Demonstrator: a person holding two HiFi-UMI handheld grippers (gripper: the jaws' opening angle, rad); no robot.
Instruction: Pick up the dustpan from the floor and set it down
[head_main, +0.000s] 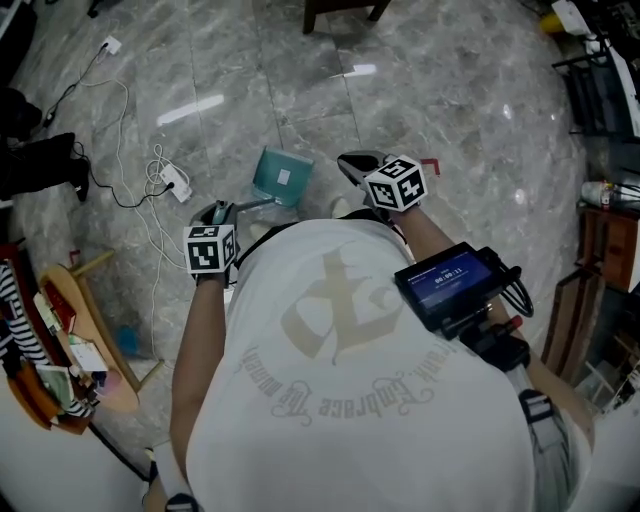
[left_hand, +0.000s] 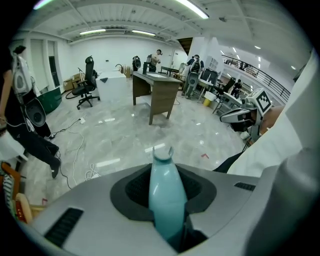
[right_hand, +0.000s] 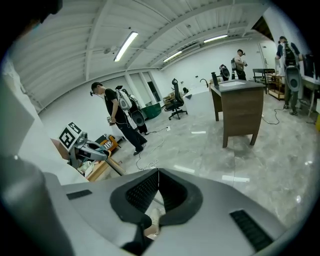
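The left gripper (head_main: 222, 212) is clamped on the handle (left_hand: 165, 195) of the teal dustpan (head_main: 282, 176). The pan itself sticks out ahead of the person, and I think it is off the floor (head_main: 450, 110). The right gripper (right_hand: 158, 172) has its jaws pressed together on nothing. The handle is smooth, rounded plastic held only near its end, so the flat, square pan may twist or slide out. The polished stone is hard and glossy, and the pan could skid towards the loose white cables (head_main: 128, 100).

Left claw (left_hand: 162, 170) clamped, right claw (right_hand: 158, 171) closed empty, both held forward.
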